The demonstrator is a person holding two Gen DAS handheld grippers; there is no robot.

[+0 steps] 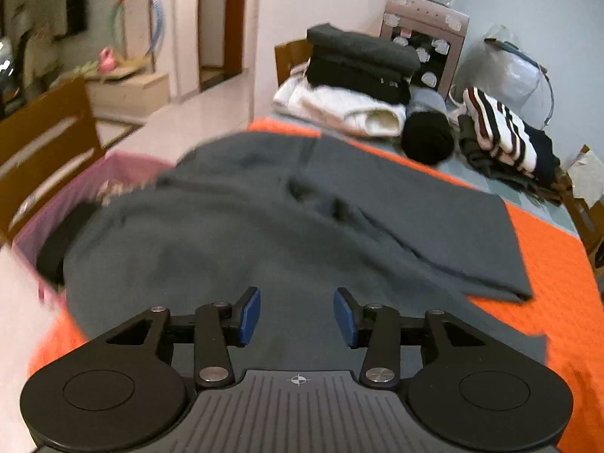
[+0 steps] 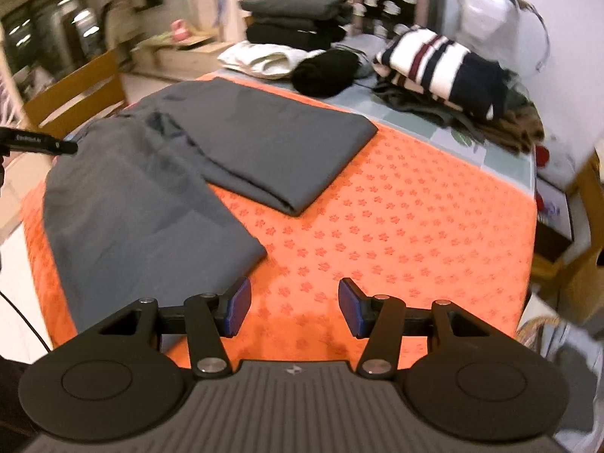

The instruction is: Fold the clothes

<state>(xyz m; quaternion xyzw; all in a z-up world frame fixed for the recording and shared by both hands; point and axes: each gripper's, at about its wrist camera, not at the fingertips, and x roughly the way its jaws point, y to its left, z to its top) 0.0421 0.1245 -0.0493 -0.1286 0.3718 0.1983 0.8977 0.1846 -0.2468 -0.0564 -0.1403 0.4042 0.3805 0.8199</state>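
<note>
Dark grey trousers (image 1: 287,226) lie spread on an orange patterned cloth (image 2: 396,234), both legs pointing right; they also show in the right wrist view (image 2: 181,173). My left gripper (image 1: 297,317) is open and empty, just above the grey fabric near the waist end. My right gripper (image 2: 294,307) is open and empty over bare orange cloth, just right of the nearer leg's end. The tip of the left gripper (image 2: 41,145) shows at the left edge of the right wrist view.
At the table's far end lie folded dark clothes on a white garment (image 1: 358,64), a black roll (image 1: 426,136) and a striped garment (image 2: 441,64). A pink basket (image 1: 75,204) stands left of the table. Wooden chairs (image 1: 49,139) stand around.
</note>
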